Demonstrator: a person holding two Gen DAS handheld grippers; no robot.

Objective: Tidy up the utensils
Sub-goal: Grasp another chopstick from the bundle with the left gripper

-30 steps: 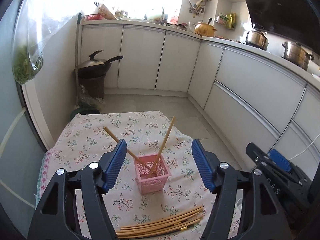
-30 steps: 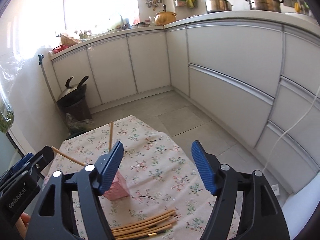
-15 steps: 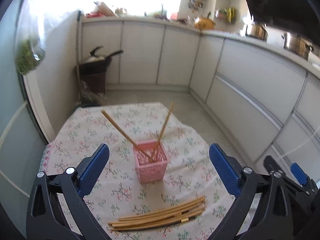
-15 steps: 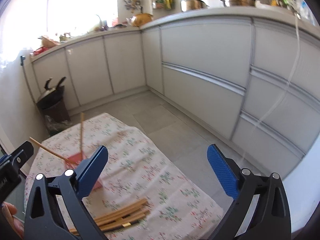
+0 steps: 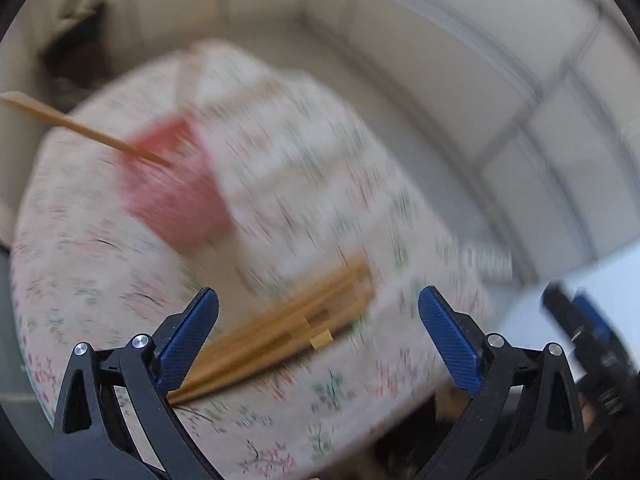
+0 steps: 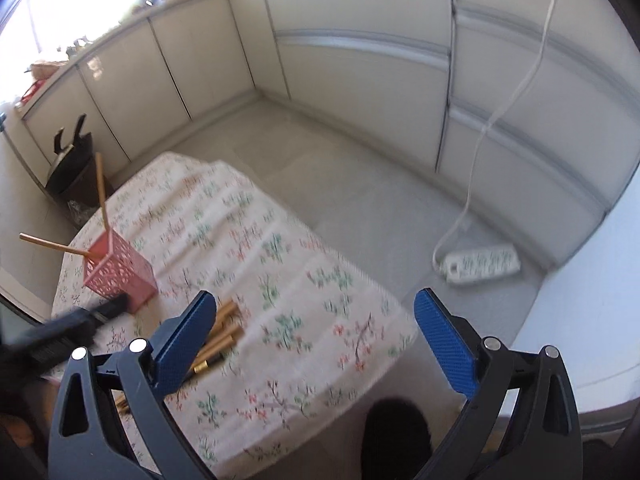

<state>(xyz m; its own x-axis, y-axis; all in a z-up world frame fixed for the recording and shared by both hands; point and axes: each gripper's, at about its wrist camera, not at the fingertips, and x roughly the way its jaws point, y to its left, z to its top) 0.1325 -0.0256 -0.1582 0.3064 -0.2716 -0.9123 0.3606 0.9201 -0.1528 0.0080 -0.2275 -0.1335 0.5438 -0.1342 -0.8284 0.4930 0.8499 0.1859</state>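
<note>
Left claw point(image 5: 318, 336), jaws spread wide with nothing gripped, hangs tilted down over a bundle of loose wooden chopsticks point(image 5: 280, 332) lying on the table point(image 5: 100, 280); the sticks run between and just past its blue pads point(image 5: 188, 336), with no contact visible. The jaws of both claws have just been opening, nothing caught between them. Beyond the bundle and to the left claw's upper left stands a pink slotted holder point(image 5: 176, 184), blurred by motion, with one chopstick point(image 5: 80, 128) leaning out of it to the left.

Right claw point(image 6: 316, 340), likewise released and empty, points down at the flower-print cloth covering the table point(image 6: 280, 280). The ends of the chopstick bundle point(image 6: 220, 340) show just behind its left pad point(image 6: 184, 340); whether pad and sticks touch cannot be told. Farther to that claw's left, the pink holder point(image 6: 120, 272) stands upright on the cloth with two chopsticks point(image 6: 100, 196) in it, one nearly vertical, one slanting left. The dark tip of the left claw point(image 6: 80, 320) reaches in from the left edge, close to the holder's base. Off the table to the right claw's right, a white power strip point(image 6: 480, 266) lies on the tiled floor, its cord running up the pale cabinet fronts point(image 6: 360, 80). A dark wok point(image 6: 68, 156) sits on a bin in the far left corner.
</note>
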